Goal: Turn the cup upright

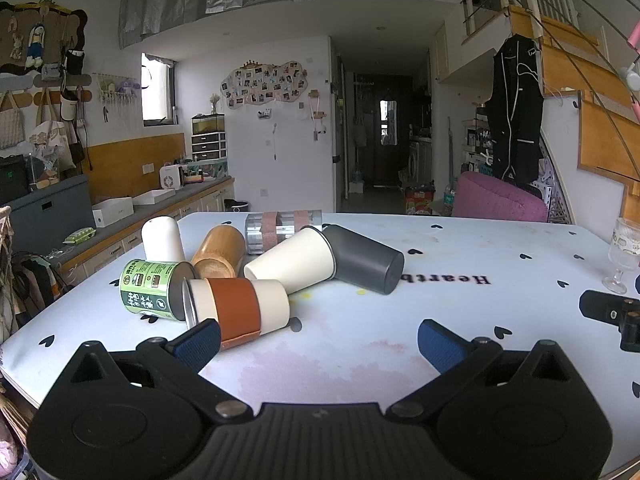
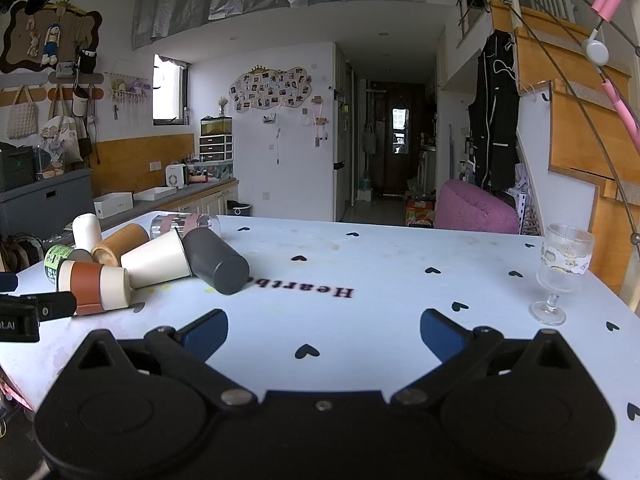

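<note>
Risk first: tipped vessels packed touching near the counter's (image 1: 460,240) far left corner, so nudging one could roll its neighbours toward the left edge. Nearest the left gripper (image 1: 320,344), fingers (image 1: 200,342) spread wide and empty: the cream cup with brown sleeve (image 1: 236,306), on its side, likely the one to flip, touching the green tin (image 1: 154,294) and the plain cream cup (image 1: 292,258). Cylinders prone to slip from a pinch mid-turn. Right gripper (image 2: 324,334) likewise spread, holding nothing, over bare counter.

Count: seven lying, namely two cream cups, one green tin, one wooden cup (image 1: 220,254), one white cup (image 1: 162,240), one dark grey tumbler (image 1: 366,258), one clear tumbler (image 1: 280,230). One stemmed glass (image 2: 562,272) upright near the right edge.
</note>
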Available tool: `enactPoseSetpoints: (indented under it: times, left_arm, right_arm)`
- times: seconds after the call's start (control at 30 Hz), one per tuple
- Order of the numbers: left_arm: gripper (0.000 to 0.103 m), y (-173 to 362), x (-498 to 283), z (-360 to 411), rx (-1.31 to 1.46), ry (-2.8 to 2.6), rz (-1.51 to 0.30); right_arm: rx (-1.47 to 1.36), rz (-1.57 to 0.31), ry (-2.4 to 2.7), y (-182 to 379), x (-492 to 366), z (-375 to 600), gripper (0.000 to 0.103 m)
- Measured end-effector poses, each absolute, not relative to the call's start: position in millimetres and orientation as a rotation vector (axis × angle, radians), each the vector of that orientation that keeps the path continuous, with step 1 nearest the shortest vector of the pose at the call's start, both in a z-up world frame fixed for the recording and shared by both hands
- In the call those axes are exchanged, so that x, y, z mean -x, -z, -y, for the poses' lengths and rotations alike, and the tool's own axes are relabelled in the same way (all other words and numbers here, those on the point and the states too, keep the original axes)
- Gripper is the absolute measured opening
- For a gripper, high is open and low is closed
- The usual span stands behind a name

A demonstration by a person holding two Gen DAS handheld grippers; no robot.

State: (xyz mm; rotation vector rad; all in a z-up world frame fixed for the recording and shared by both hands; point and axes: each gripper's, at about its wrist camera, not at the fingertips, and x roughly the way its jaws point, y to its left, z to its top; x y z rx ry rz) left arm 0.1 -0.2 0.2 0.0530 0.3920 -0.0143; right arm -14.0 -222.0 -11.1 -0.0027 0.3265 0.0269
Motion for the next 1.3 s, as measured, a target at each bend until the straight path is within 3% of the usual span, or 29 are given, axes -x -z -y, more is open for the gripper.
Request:
enactPoseSetpoints:
  times: [1.3]
  left_arm:
    - [0.103,6.0,-3.4,5.6,-0.051,0.015,-0.398]
  right_arm:
    - [0.002,-0.329,-0.024,12.9,17.8,220.9,0.103]
